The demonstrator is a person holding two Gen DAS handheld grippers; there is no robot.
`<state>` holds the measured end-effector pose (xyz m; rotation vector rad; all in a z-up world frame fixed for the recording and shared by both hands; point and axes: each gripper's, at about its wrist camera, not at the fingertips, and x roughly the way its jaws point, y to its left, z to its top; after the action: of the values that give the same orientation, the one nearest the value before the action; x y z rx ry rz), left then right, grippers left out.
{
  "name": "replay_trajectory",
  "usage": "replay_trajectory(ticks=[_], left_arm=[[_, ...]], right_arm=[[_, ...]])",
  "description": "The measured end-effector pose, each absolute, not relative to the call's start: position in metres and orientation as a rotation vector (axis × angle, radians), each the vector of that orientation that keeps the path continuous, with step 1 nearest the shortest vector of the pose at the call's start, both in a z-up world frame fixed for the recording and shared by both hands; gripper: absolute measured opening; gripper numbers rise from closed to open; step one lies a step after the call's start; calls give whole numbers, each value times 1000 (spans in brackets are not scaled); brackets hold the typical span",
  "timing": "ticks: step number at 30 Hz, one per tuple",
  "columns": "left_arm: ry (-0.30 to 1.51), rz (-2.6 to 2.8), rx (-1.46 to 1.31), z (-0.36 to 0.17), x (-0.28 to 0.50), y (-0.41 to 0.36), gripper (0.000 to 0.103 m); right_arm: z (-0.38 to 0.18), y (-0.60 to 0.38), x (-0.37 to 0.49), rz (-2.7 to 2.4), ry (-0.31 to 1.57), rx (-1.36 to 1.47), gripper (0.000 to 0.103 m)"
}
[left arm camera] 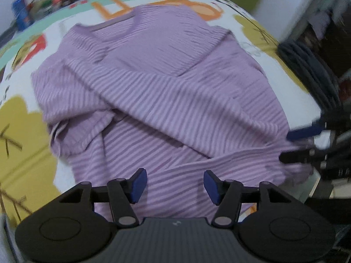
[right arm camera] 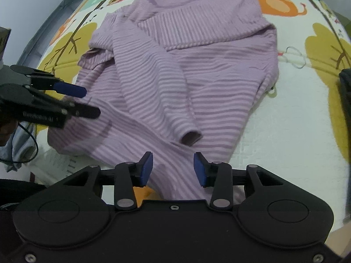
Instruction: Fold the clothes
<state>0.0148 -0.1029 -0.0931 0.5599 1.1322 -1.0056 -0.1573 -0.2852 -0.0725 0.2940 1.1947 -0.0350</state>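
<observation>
A lilac striped sweater lies flat on a colourful play mat, collar at the far end. Both sleeves are folded in across the body; one cuff lies near the hem. My left gripper is open just above the hem with nothing between its blue pads; the right wrist view shows it over the sweater's left edge. My right gripper is open and empty over the hem, and appears by the garment's right edge in the left wrist view.
A dark ribbed bundle lies off the mat's right side. Grey cloth and a black cable hang at the left. Blurred clutter stands beyond the far end. A white cord loop rests on the mat.
</observation>
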Motion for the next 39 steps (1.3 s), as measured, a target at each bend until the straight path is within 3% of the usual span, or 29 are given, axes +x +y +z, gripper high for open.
replay_trajectory(ticks=[2, 5, 16, 22, 24, 27, 29, 31, 35, 39], left_arm=[[1109, -1062, 585, -92, 12, -106, 69], [1099, -1126, 616, -96, 12, -111, 69], [1136, -1216, 724, -119, 24, -118, 69], [1165, -1211, 715, -123, 25, -115, 69], [1173, -1206, 708, -124, 25, -113, 68], [1184, -1199, 699, -125, 25, -112, 55], [1192, -1194, 692, -125, 25, -110, 32], [1200, -1189, 686, -126, 25, -109, 21], [1200, -1184, 663, -116, 23, -104, 13], [1202, -1188, 620, -99, 20, -93, 12]], right_arm=[[-71, -287, -156, -36, 1189, 278, 47], [-73, -290, -152, -6, 1195, 250, 53], [-93, -287, -135, 130, 1273, 102, 53], [-98, -277, -134, 158, 1286, 50, 46], [-99, -276, -134, 155, 1286, 42, 38], [-99, -278, -135, 141, 1290, 45, 26], [-98, -280, -135, 142, 1290, 51, 20], [-95, -281, -137, 152, 1283, 52, 14], [-85, -279, -142, 173, 1261, 47, 7], [-70, -277, -148, 206, 1235, 50, 5]])
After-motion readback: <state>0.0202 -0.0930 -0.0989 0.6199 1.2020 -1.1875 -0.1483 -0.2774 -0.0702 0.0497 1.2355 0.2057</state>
